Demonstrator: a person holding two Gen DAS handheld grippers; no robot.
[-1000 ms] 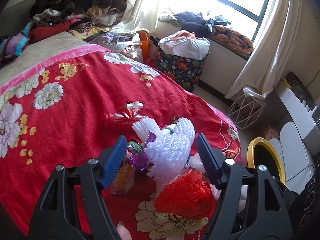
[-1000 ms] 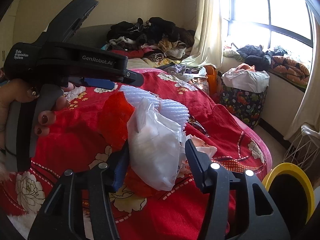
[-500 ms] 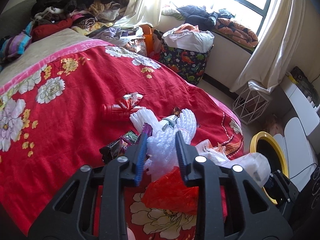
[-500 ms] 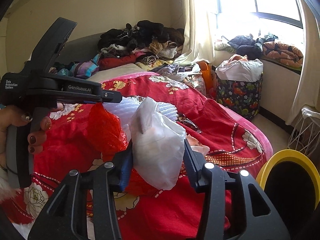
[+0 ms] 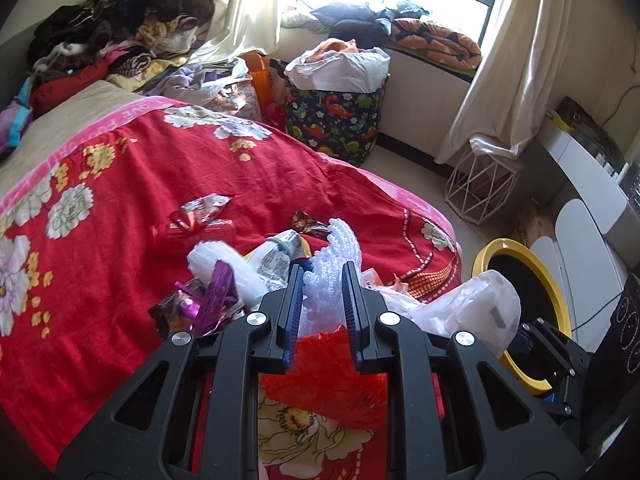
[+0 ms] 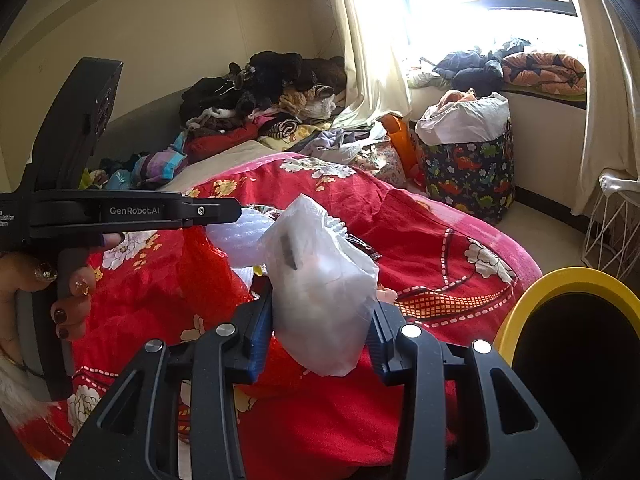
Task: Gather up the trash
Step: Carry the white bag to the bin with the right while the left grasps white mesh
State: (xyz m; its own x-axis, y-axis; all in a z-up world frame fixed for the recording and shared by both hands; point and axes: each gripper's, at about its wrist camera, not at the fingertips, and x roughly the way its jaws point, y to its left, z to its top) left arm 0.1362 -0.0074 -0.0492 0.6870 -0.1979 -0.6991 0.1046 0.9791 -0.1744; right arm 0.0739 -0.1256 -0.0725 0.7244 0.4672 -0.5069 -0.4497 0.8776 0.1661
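Observation:
My left gripper (image 5: pixel 320 276) is shut on white foam netting (image 5: pixel 336 256), with a red plastic bag (image 5: pixel 332 380) bunched under its jaws. My right gripper (image 6: pixel 316 320) is shut on a white plastic bag (image 6: pixel 320 280) and holds it above the red flowered bedspread (image 6: pixel 420 240), left of the yellow-rimmed bin (image 6: pixel 560 340). That bag (image 5: pixel 476 304) and the bin (image 5: pixel 524 304) also show in the left wrist view. More trash lies on the bed: a purple wrapper (image 5: pixel 212 300), a squeezed tube (image 5: pixel 276 260), a red wrapper (image 5: pixel 196 216). The left gripper (image 6: pixel 224 212) shows at the left in the right wrist view.
A pile of clothes (image 5: pixel 112 48) covers the bed's far end. A dinosaur-print hamper (image 5: pixel 336 112) stands on the floor by the window. A white wire basket (image 5: pixel 480 184) and white furniture (image 5: pixel 580 184) stand to the right.
My left gripper has closed on the foam netting and lifted it. My right gripper has risen with the white bag and moved nearer the bin.

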